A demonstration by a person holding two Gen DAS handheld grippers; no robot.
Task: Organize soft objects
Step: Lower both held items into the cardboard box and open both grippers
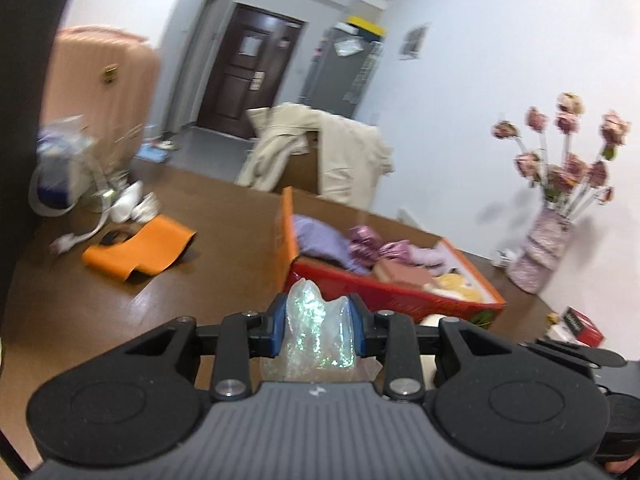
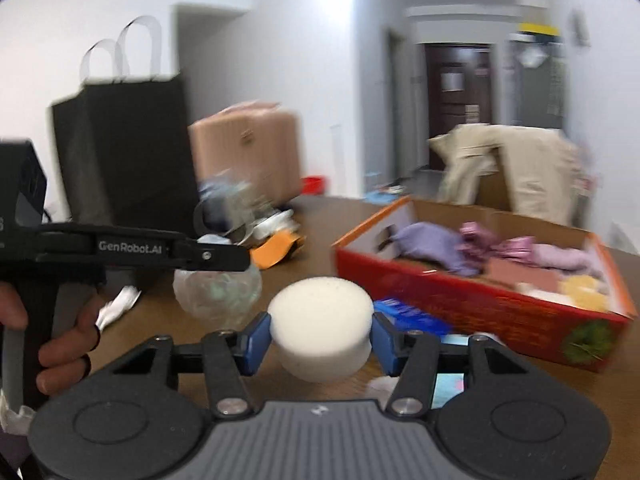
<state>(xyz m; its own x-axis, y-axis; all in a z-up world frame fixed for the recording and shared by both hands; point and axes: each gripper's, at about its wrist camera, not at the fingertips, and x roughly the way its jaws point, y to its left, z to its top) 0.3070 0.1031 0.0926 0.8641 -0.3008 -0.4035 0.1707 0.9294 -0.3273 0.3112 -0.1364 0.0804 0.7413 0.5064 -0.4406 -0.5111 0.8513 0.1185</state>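
Holding an iridescent film pouch point(image 1: 318, 330) pinched in the left tongs point(image 1: 318, 330) and a white sponge puck point(image 2: 321, 330) squeezed in the right tongs point(image 2: 321, 342), we carry both above the worktop point(image 1: 120, 312) towards the red box point(image 2: 472, 312) of soft items, likely for sorting.

Iridescent green-white crinkly ball point(image 1: 318, 328) between blue fingers point(image 1: 277, 330); white sponge point(image 2: 320, 320). Red-orange box point(image 2: 472, 308) holds lilac, pink and yellow soft items; brown wooden surface point(image 1: 180, 296), orange pouch point(image 1: 138, 249). Black paper bag point(image 2: 120, 152), pink suitcase point(image 1: 100, 92), beige coat point(image 1: 340, 152), dusty-pink flowers point(image 1: 568, 148) in pink mottled vase point(image 1: 540, 252).
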